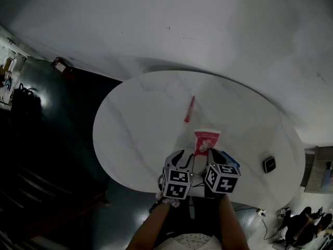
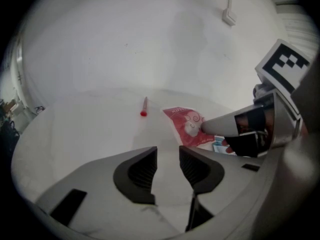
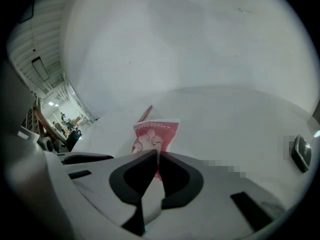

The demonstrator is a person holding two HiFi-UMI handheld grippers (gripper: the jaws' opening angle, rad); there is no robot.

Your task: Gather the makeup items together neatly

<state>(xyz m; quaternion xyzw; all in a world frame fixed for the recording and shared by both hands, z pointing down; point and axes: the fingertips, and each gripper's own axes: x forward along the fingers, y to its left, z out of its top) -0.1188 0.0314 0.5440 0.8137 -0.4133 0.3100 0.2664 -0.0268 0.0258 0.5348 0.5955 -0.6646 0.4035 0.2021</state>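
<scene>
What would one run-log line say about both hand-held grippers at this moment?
left hand-held gripper: open, empty | right hand-held gripper: shut on red sachet | red pen: lying apart on table

Table [image 1: 135, 139]: open surface left of red sachet [image 1: 206, 141]. Obstacles: red pen [image 1: 189, 109] beyond it, blue packet [image 1: 232, 160] just right, black device [image 1: 269, 164] farther right.

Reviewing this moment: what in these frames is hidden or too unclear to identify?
- Red packet: its print is too blurred in every view to read.
- Blue item: mostly covered by the right gripper in the left gripper view and head view; kind unclear.
- Small dark object: too small in the head view, blurred in the right gripper view.
</scene>
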